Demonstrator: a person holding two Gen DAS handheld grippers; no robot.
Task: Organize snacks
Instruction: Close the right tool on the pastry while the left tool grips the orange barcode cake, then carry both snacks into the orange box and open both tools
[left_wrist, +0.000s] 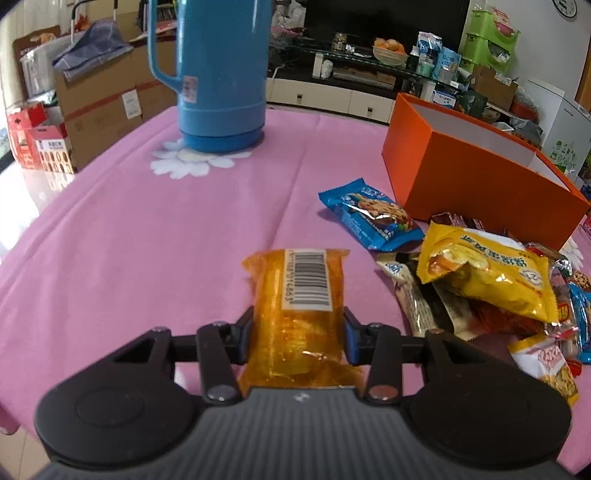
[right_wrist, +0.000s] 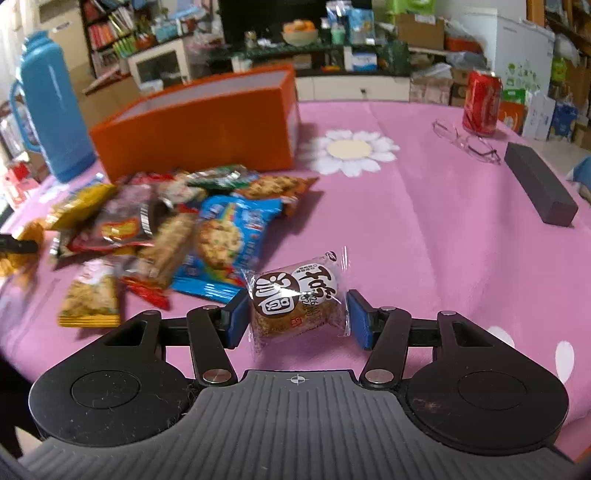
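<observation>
In the left wrist view my left gripper (left_wrist: 298, 317) is shut on an orange see-through snack packet (left_wrist: 295, 295) with a barcode label, its blue pads pressing both sides. To its right lies a pile of snack packets (left_wrist: 480, 280), with a blue cookie packet (left_wrist: 373, 218) in front of the open orange box (left_wrist: 461, 173). In the right wrist view my right gripper (right_wrist: 297, 314) is shut on a clear-wrapped brown cracker packet (right_wrist: 295, 302), tilted between the pads. The snack pile (right_wrist: 155, 229) lies to its left, the orange box (right_wrist: 192, 136) behind it.
A tall blue thermos (left_wrist: 221, 74) stands at the back left of the pink tablecloth (left_wrist: 147, 240). On the right side are a red can (right_wrist: 482, 103), a pair of glasses (right_wrist: 465, 142) and a dark oblong case (right_wrist: 539, 188). Cluttered shelves and cardboard boxes ring the table.
</observation>
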